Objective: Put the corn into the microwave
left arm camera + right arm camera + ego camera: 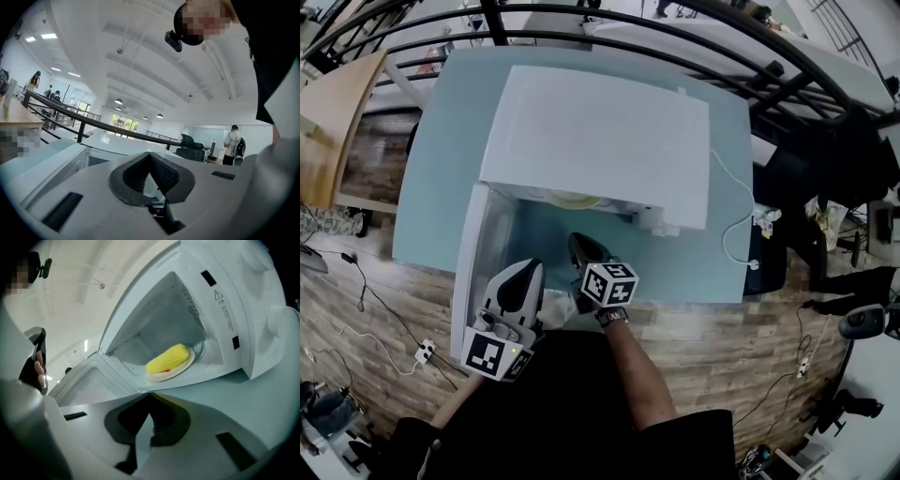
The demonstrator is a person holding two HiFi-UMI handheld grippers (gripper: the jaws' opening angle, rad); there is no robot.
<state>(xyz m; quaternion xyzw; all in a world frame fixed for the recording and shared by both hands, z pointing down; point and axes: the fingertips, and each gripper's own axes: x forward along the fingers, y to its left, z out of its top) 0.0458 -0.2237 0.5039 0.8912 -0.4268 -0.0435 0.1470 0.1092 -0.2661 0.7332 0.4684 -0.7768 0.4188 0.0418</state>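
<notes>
Yellow corn (pixel 169 358) lies crosswise in the microwave (pixel 225 310), ahead of our right gripper (pixel 149 395). It and our left gripper (pixel 149 154) are closed, empty.

Head view looks steeply down on the microwave (pixel 595 141). Right gripper view sits close, peering into its open front. Left gripper view faces level, skimming past it. All three catch the microwave.

Open office hall: swivel chairs (pixel 191 146), black railing (pixel 108 127), ceiling lamps (pixel 118 101).
</notes>
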